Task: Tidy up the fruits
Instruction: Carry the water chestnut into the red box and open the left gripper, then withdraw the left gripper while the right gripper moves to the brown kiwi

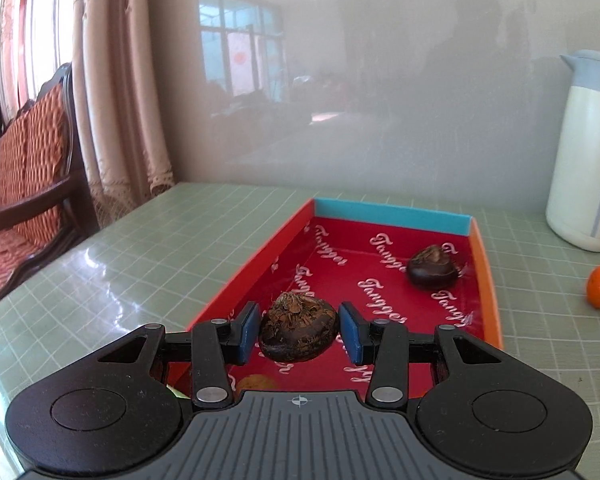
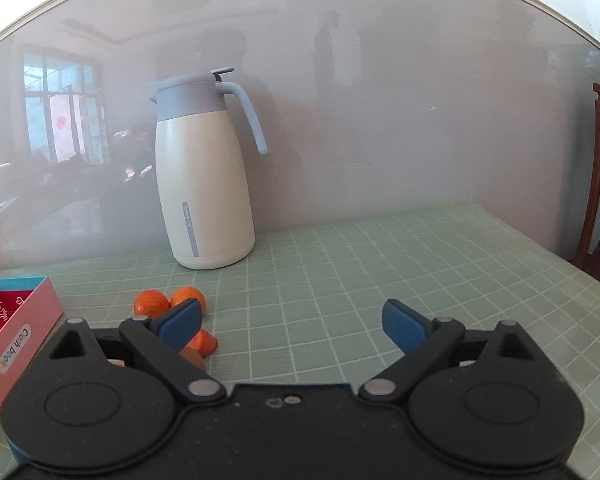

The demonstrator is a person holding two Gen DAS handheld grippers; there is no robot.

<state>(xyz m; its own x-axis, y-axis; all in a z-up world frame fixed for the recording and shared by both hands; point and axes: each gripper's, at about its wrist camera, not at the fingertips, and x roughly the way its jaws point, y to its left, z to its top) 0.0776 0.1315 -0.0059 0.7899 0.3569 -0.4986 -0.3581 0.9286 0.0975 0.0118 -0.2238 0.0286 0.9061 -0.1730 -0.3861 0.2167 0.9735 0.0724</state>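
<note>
Dark, rounded water chestnut point(image 1: 298, 332) sits between my left gripper point(image 1: 299, 332) pads, rough flaky crown up, long axis crosswise; slim gaps either side, jaws not clamped; glossy red tray point(image 1: 488, 276) holds it and a second chestnut point(image 1: 433, 267); my right gripper point(image 2: 292, 326) spreads wide, empty, beside smooth tangerines point(image 2: 152, 303).

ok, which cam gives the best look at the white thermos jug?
Right wrist view: the white thermos jug stands whole near centre, with lid, handle and base on the green table all visible. The left wrist view catches only its left part at the right frame edge, handle cut off.
</note>
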